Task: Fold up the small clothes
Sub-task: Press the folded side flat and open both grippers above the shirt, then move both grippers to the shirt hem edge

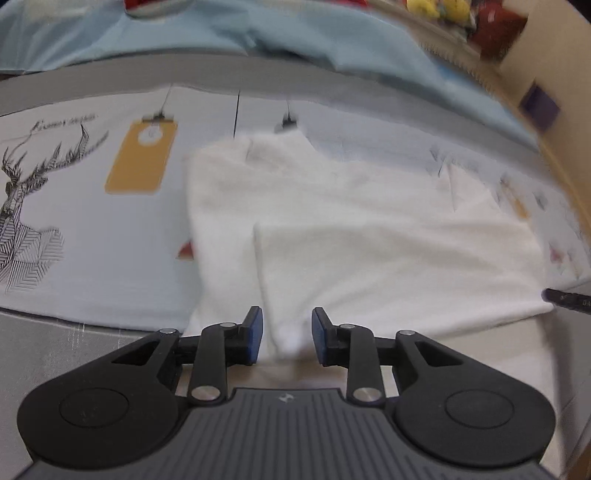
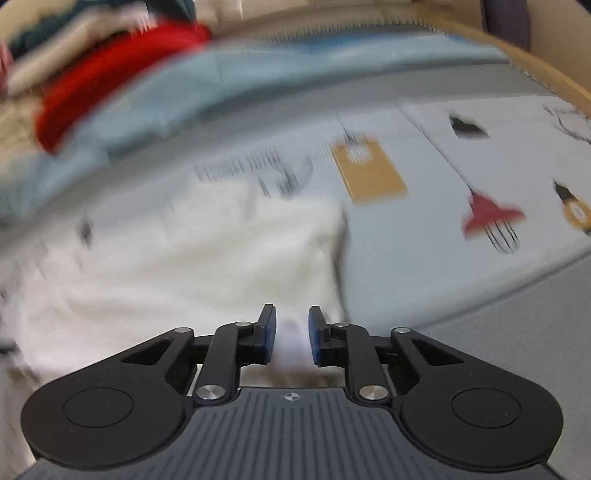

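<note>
A small white garment [image 1: 369, 236] lies flat on a printed pale-blue cloth, one flap folded over its middle. My left gripper [image 1: 287, 338] hovers at the garment's near edge. Its blue pads [image 1: 256, 332] stand apart on either side of a raised bit of the hem, with gaps showing, so it is open. In the blurred right wrist view the same white garment [image 2: 177, 258] fills the left half. My right gripper [image 2: 291, 338] is at its near right corner, and a bunch of white fabric fills the space between the pads [image 2: 269, 332], which press on it.
The printed cloth [image 1: 110, 258] carries a deer drawing, yellow tags and a red lamp [image 2: 487, 214]. Behind it lie a light-blue sheet [image 1: 258, 33], a red garment [image 2: 110, 70] and colourful items [image 1: 443, 11]. A dark object [image 1: 569, 300] pokes in at the right edge. Grey tabletop [image 2: 517, 314] borders the cloth.
</note>
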### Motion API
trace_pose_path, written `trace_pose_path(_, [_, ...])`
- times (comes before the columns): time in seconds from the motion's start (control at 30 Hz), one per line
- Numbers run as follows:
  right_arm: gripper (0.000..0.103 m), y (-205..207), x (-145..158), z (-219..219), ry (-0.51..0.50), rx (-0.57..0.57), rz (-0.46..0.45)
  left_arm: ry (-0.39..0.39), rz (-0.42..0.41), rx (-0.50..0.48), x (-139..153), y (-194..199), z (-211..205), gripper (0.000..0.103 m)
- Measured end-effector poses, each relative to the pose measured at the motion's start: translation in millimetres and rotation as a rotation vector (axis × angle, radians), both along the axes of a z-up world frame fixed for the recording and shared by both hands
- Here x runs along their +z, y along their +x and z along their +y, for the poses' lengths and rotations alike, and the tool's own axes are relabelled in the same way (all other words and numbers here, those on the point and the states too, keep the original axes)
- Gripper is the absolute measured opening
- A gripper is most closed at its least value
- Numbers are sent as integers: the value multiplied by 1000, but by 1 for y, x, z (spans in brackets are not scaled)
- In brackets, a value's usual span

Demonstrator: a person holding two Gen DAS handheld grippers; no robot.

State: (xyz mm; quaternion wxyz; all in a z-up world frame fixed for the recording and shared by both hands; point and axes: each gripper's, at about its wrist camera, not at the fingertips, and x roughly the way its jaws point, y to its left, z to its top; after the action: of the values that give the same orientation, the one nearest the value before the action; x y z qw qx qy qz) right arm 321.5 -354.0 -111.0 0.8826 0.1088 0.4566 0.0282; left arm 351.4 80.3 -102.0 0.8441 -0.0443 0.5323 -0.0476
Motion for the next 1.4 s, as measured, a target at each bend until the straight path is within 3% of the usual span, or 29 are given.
trace_pose_path(0.03, [29, -4, -4, -1, -25, -11, 30, 49, 47, 10, -10, -2, 2, 34])
trace_pose_path(0.1, [40, -18, 6, -3, -28, -59, 37, 33, 42, 47, -1, -12, 4, 33])
trace_pose_path(0.23, [40, -58, 55, 4, -30, -78, -76, 2, -85, 40, 50, -44, -9, 34])
trace_pose_path(0.33, [40, -90, 87, 17, -49, -47, -158, -51, -95, 85, 76, -67, -9, 34])
trace_pose_path(0.5, [40, -159, 129, 26, -9, -2, -266, -4, -217, 51, 118, -134, -6, 34])
trace_pose_path(0.57, [40, -193, 134, 30, -1, 4, -294, -20, -239, 45, 127, -166, 1, 35])
trace_pose_path(0.67, [40, -236, 124, 33, 22, 1, -293, -34, -263, 34, 124, -213, 14, 35])
trace_pose_path(0.77, [40, -263, 102, 31, 56, -36, -218, -48, -248, 46, 100, -255, 27, 35])
trace_pose_path(0.83, [40, -276, 90, 27, 59, -62, -191, -102, -109, 126, 78, -271, 43, 34])
trace_pose_path(0.87, [40, -280, 83, 27, 49, -63, -169, -171, -50, 172, 69, -275, 52, 34])
trace_pose_path(0.93, [40, -282, 68, 26, 12, -56, -120, -234, -22, 192, 62, -279, 62, 34])
trace_pose_path(1.03, [40, -280, 50, 19, -22, -81, -52, -190, 0, 200, 55, -280, 67, 33])
trace_pose_path(1.17, [40, -280, 33, 6, -12, -123, 2, -193, 66, 241, 42, -280, 73, 34])
trace_pose_path(1.33, [40, -278, 10, -1, -7, -148, 94, -148, 111, 229, 25, -273, 71, 35])
trace_pose_path(1.4, [40, -275, 0, 0, -28, -143, 135, -97, 139, 197, 15, -270, 66, 35])
